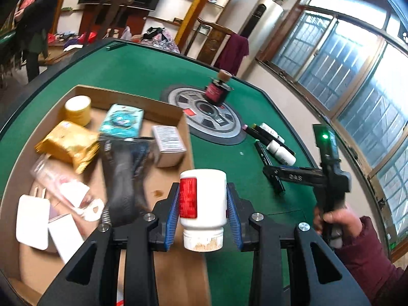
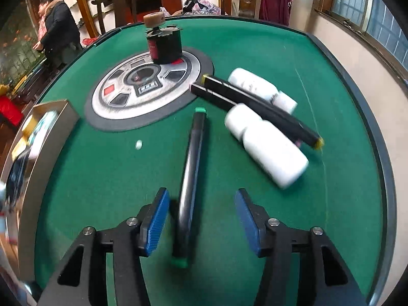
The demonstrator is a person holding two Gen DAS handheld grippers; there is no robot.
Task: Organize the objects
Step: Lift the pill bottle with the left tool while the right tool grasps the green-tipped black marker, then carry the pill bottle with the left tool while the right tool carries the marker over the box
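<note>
Bottle, white with a red label (image 1: 202, 199): you are gripping it in your left gripper (image 1: 202, 204), blue pads (image 1: 174, 211) pressing both of its sides, cap pointing toward the camera. It is hanging over the near right edge of the cardboard box (image 1: 176, 275), above the line where the box is meeting the green table (image 1: 142, 71).

Box contents, as you are seeing them from the left wrist: a gold pouch (image 1: 67, 144), a yellow tape roll (image 1: 77, 109), a teal packet (image 1: 121, 123), a small white carton (image 1: 169, 145), a black pouch (image 1: 122, 178) and a white plug (image 1: 33, 220).

Marker, black with green ends (image 2: 188, 186): it is lying on the felt between the fingers of your right gripper (image 2: 201, 219). The jaws are standing apart and not pressing on it; the left pad (image 2: 156, 221) is sitting close beside the barrel, the other well clear.

Remaining on the table, beyond the marker: two white bottles (image 2: 270, 148) lying on their sides, with two more black markers (image 2: 255, 107) lying between them. A dark jar with a cork knob (image 2: 164, 43) is standing on the round centre panel (image 2: 142, 89). A small white pill-like bit (image 2: 139, 144) is lying on the felt.
</note>
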